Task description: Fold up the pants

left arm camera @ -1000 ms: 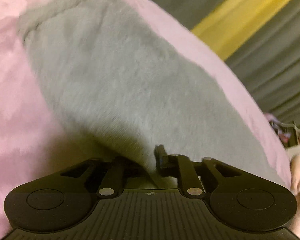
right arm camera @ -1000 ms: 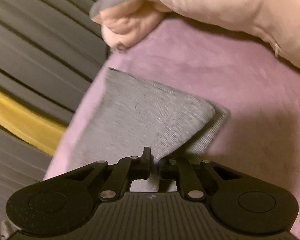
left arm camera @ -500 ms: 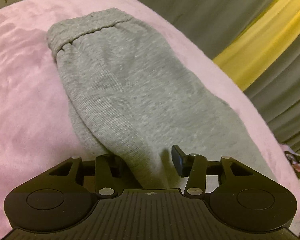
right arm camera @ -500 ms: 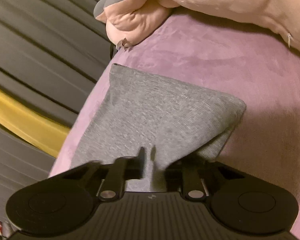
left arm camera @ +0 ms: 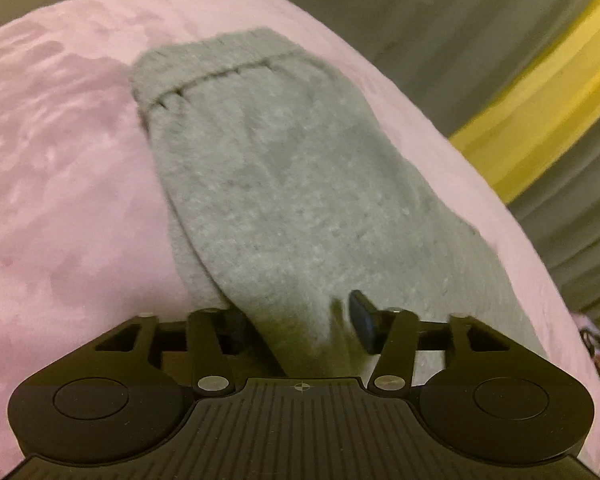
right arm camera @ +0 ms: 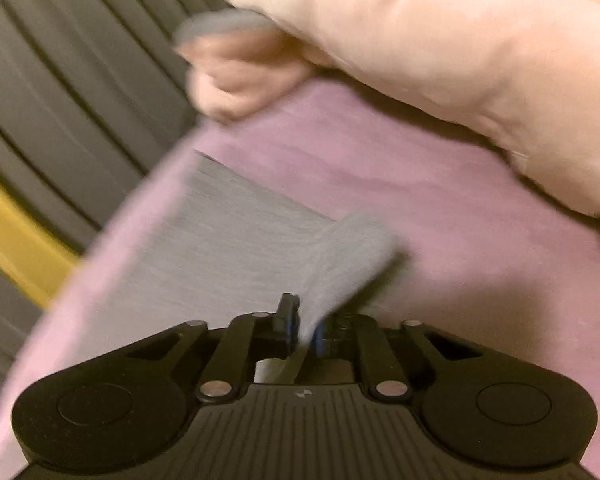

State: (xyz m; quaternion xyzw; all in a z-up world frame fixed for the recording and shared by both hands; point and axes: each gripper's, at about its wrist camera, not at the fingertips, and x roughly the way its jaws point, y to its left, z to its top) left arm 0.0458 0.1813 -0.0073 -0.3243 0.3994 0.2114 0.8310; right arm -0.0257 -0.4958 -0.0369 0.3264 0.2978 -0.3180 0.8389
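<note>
On the pink blanket (left arm camera: 60, 208) the grey pants (left arm camera: 300, 208) lie folded. My left gripper (left arm camera: 300, 320) has just been opening, jaws now apart around a fabric ridge; my right gripper (right arm camera: 304, 332) stays pinched on a raised corner.

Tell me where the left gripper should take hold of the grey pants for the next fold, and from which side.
Grip the near folded edge of the grey pants, where the cloth bunches up between the open fingers of the left gripper, which have just been opening. Come in from the near end, low along the pink blanket; the far waistband end lies flat and offers less to pinch.
</note>
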